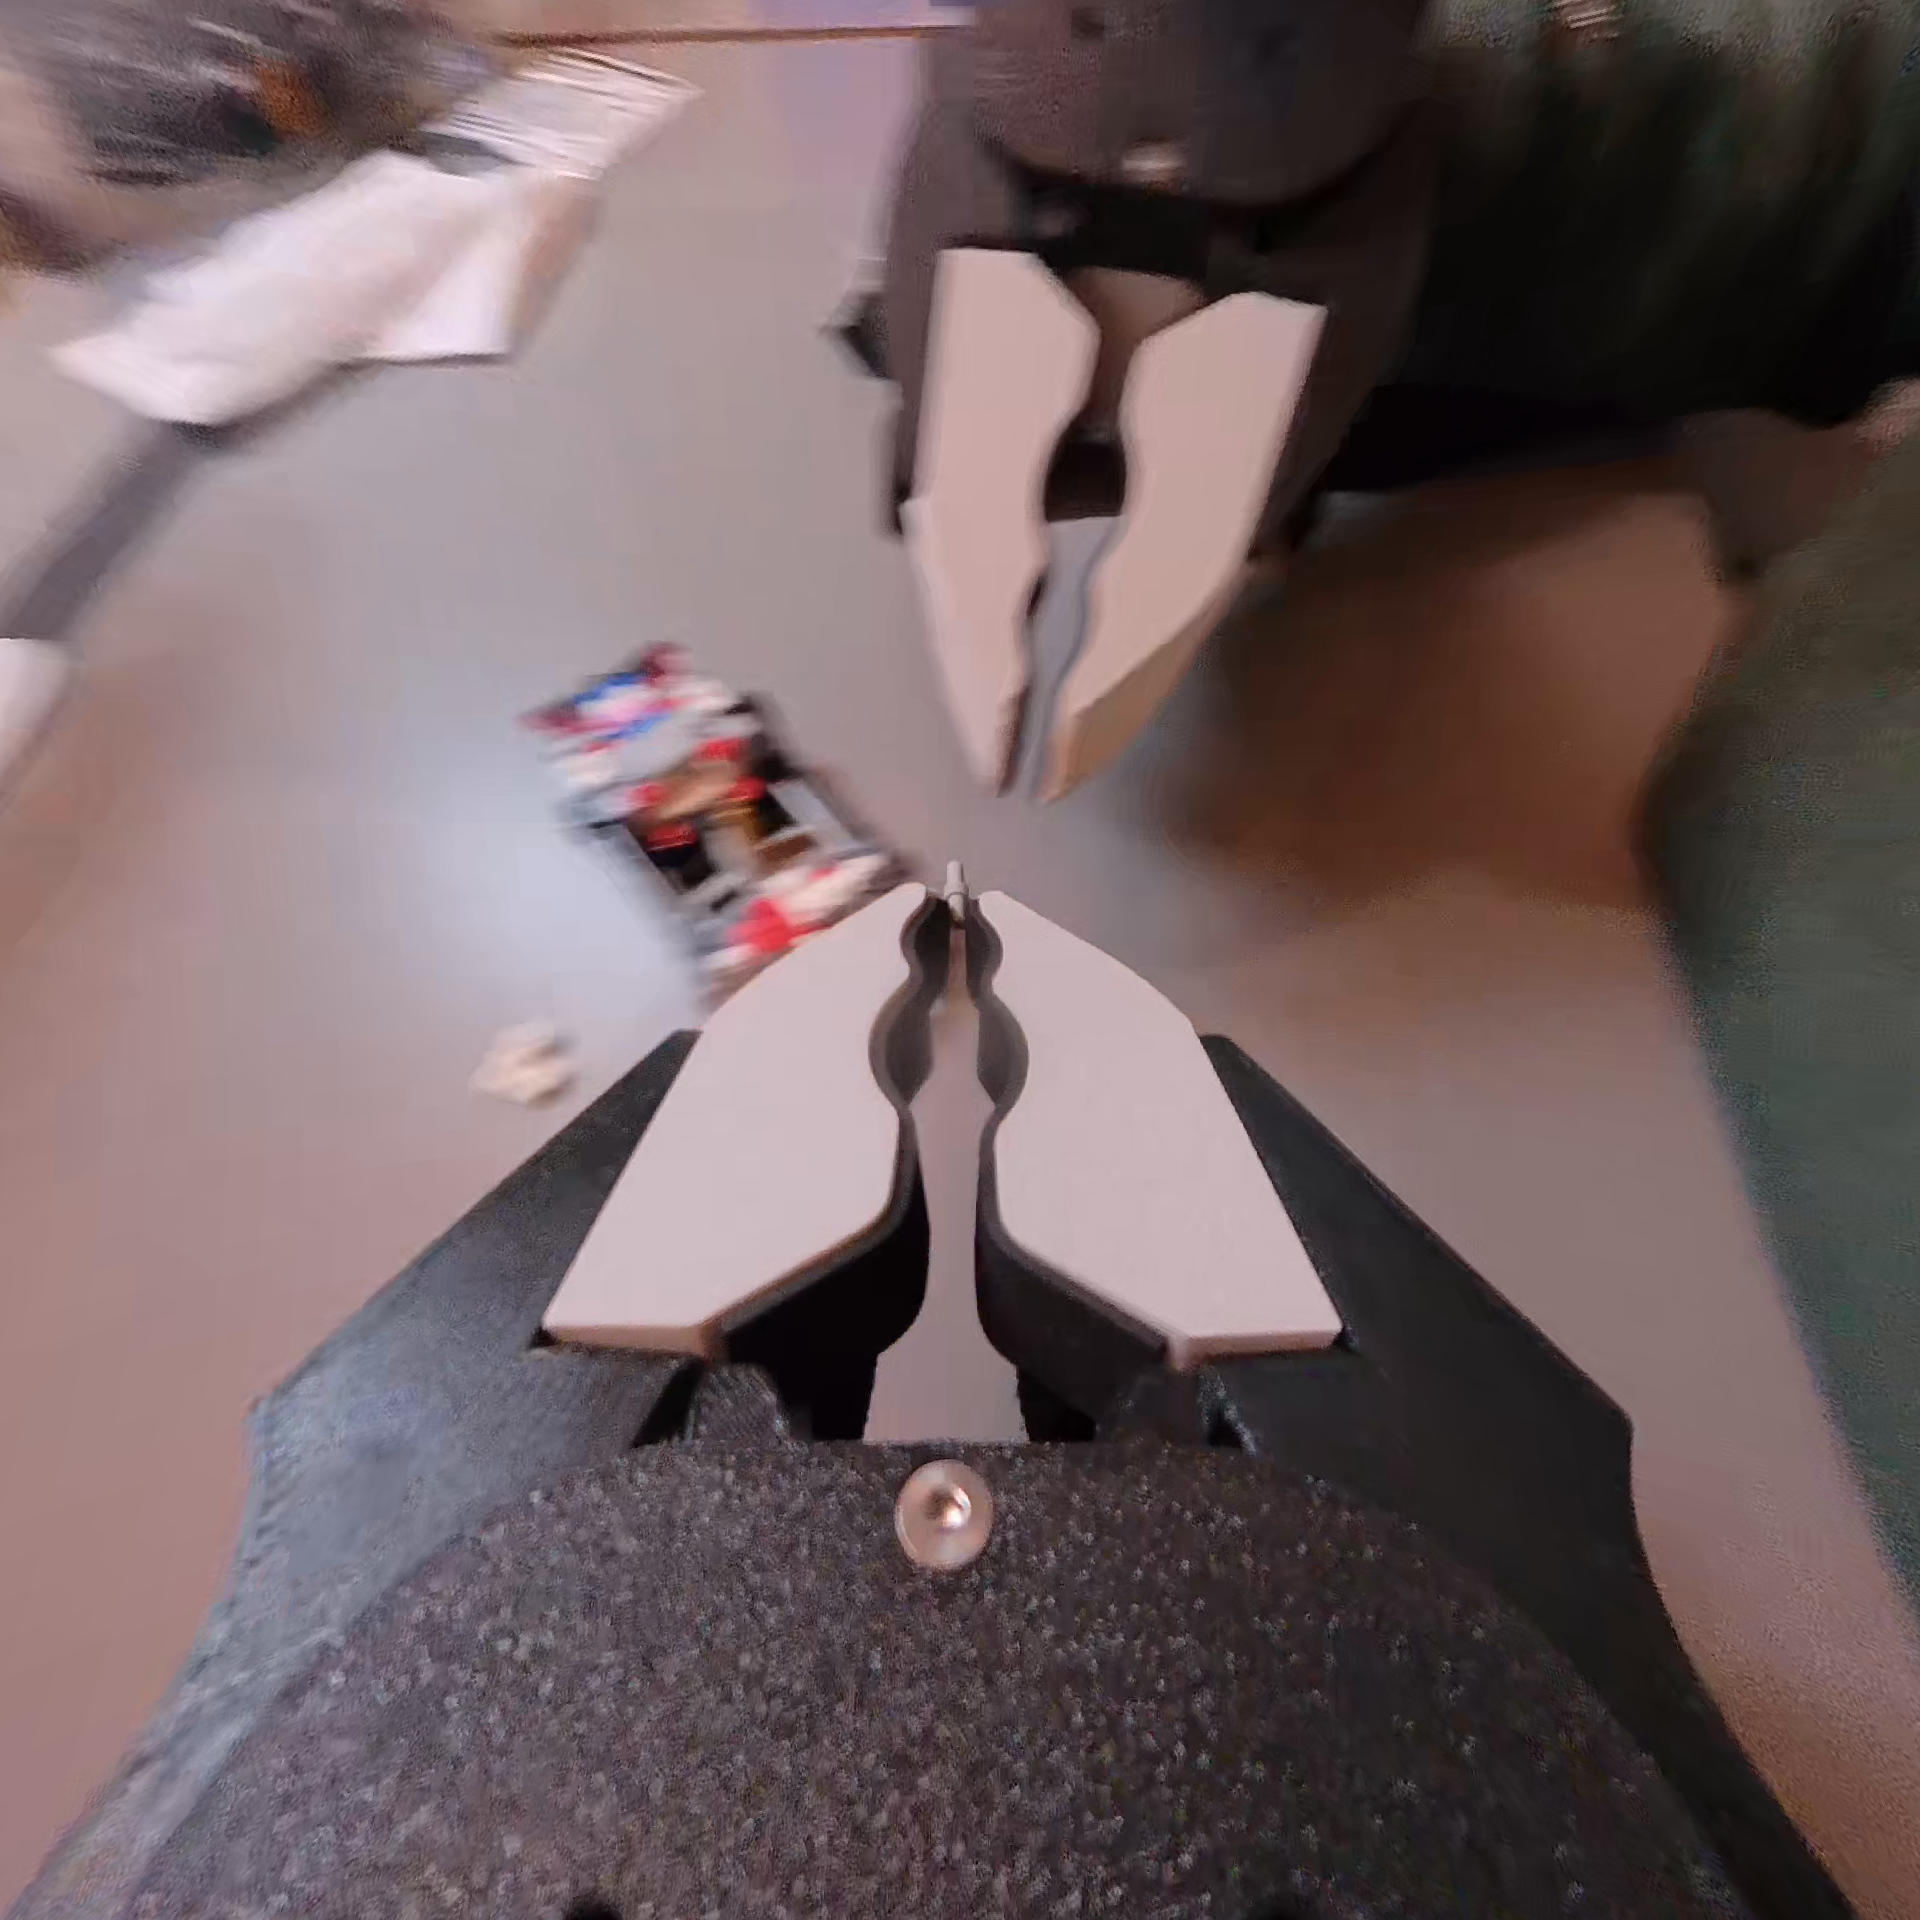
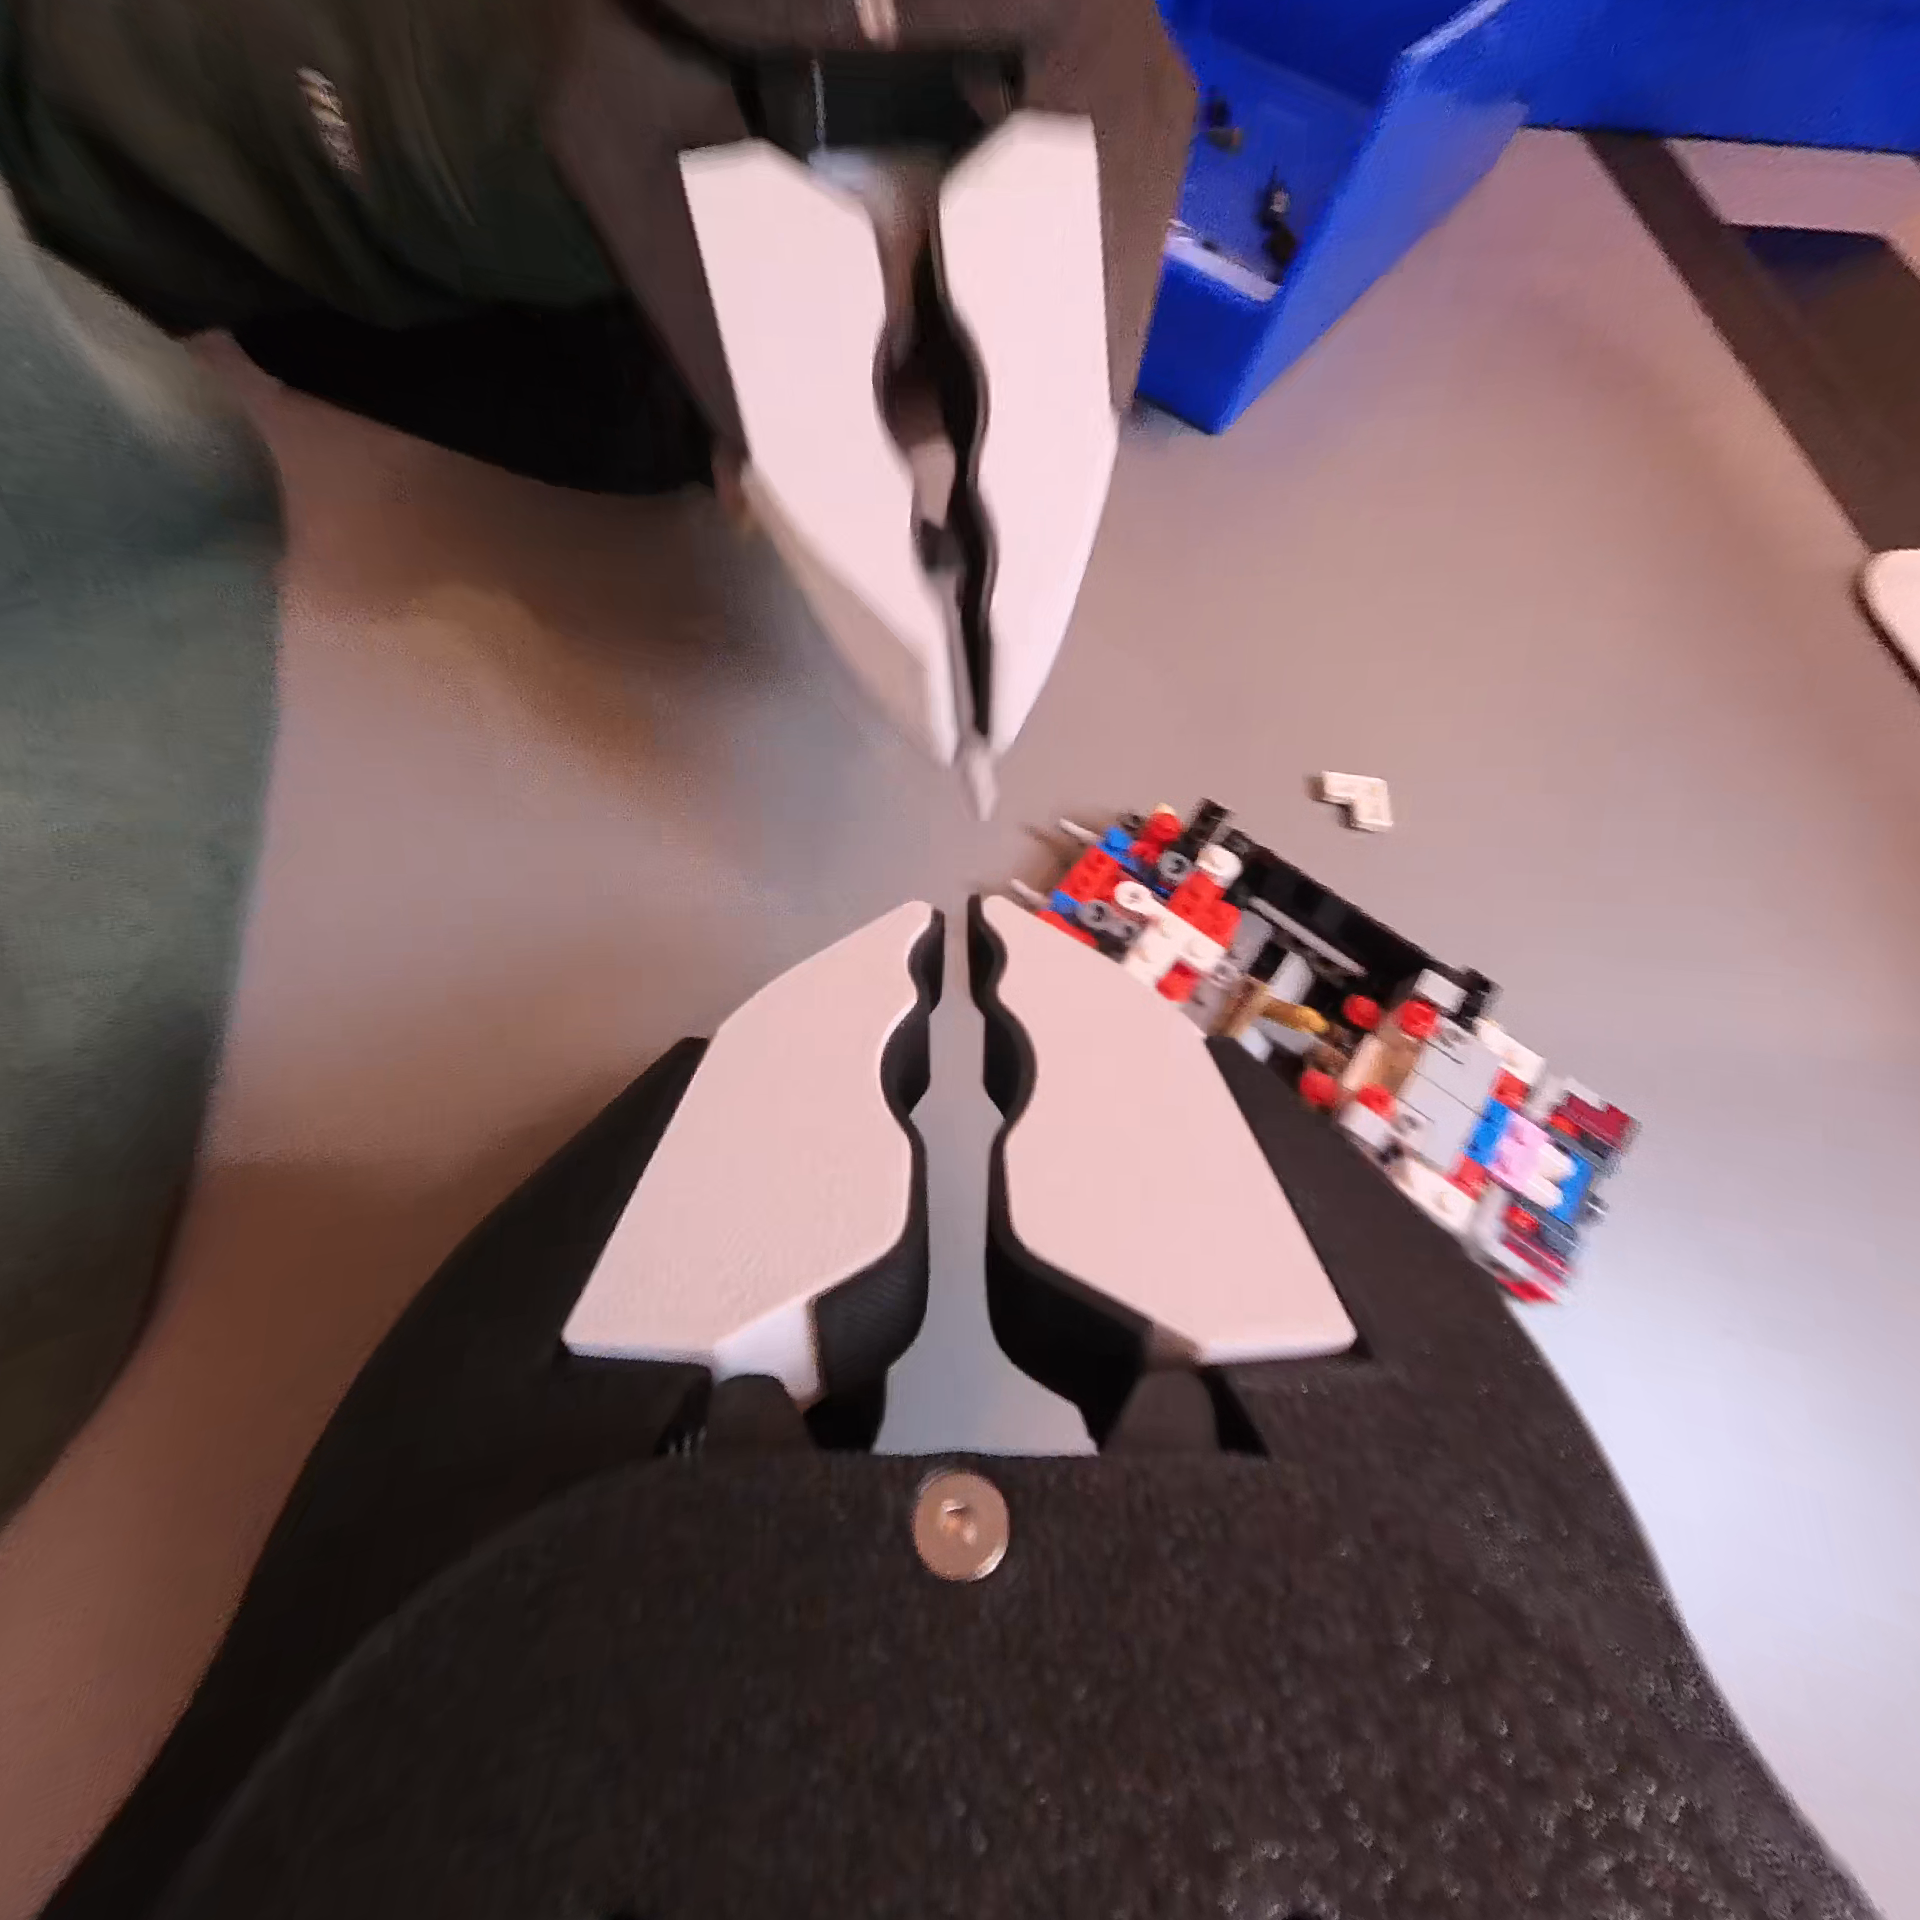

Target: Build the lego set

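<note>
while both hover tip to tip above grey table (image 2: 623, 831), left gripper (image 1: 954, 899) pinches small grey lego pin (image 1: 954, 883); right gripper (image 2: 956, 914) nearly closed, empty; half-built multicoloured brick lego model (image 2: 1340, 1039) just right of right gripper, small white angled piece (image 2: 1356, 800) beyond.

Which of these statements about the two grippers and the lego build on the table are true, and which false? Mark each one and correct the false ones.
1. The left gripper pinches a small grey piece at its fingertips. True.
2. The right gripper holds a red brick. False: nothing shows between its fingers, which stand slightly apart.
3. The lego build lies on the grey table. True.
4. A small pale L-shaped piece is attached to the build. False: it lies loose on the table beside it.
5. The bin is green. False: blue.
</note>
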The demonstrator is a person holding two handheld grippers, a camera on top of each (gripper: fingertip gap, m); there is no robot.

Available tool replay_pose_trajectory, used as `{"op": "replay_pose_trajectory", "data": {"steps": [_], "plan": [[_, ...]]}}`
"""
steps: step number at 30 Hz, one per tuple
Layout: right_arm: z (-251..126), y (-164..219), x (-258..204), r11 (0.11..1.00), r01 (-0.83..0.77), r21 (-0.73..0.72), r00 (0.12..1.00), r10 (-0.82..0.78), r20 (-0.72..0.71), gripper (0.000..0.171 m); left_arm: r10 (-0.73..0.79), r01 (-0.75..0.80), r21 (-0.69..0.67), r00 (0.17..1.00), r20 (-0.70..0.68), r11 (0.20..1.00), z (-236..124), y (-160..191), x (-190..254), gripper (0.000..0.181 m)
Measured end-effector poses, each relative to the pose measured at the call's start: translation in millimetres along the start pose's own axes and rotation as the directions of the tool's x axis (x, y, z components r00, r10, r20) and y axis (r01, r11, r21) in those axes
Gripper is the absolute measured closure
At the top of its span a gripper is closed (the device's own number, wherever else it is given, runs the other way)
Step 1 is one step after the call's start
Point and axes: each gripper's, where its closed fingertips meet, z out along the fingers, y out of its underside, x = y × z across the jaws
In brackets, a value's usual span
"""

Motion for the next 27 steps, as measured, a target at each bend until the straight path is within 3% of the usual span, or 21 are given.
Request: {"op": "replay_pose_trajectory", "data": {"steps": [2, 5, 7, 9, 11, 15, 21, 24, 27], "plan": [[-8, 1, 14, 1.000, -0.024, 0.008, 0.999, 0.024, -0.048, 0.164, 0.002, -0.004, 0.007, 0.960, 0.280, 1.000, -41, -5, -50, 0.178], [-15, 1, 28, 0.998, -0.059, 0.031, 0.994, 0.062, -0.090, 0.163, -0.126, 0.118, 0.059, 0.723, 0.679, 0.991, -133, 6, -120, 0.178], [-13, 3, 29, 0.997, -0.067, 0.032, 0.994, 0.069, -0.088, 0.163, -0.174, 0.258, 0.032, 0.549, 0.817, 0.965, -181, 40, -145, 0.178], [-9, 6, 27, 0.998, -0.056, 0.013, 0.995, 0.057, -0.085, 0.163, -0.215, 0.417, 0.009, 0.449, 0.867, 0.909, -202, 81, -154, 0.171], [-6, 9, 24, 0.999, -0.042, -0.005, 0.995, 0.042, -0.085, 0.163, -0.282, 0.570, -0.031, 0.451, 0.847, 0.821, -194, 116, -151, 0.135], [-7, 9, 25, 0.999, -0.038, -0.005, 0.995, 0.038, -0.094, 0.163, -0.280, 0.589, -0.081, 0.495, 0.822, 0.804, -178, 128, -149, 0.117], [-9, 9, 29, 0.999, -0.046, 0.003, 0.993, 0.046, -0.109, 0.163, -0.317, 0.599, -0.084, 0.532, 0.785, 0.796, -170, 132, -145, 0.110], [-9, 10, 29, 0.999, -0.041, -0.002, 0.993, 0.040, -0.110, 0.163, -0.334, 0.609, -0.093, 0.548, 0.766, 0.787, -167, 138, -143, 0.121], [-9, 10, 29, 0.999, -0.040, -0.001, 0.993, 0.039, -0.111, 0.163, -0.350, 0.597, -0.074, 0.561, 0.750, 0.799, -169, 134, -142, 0.118]]}}
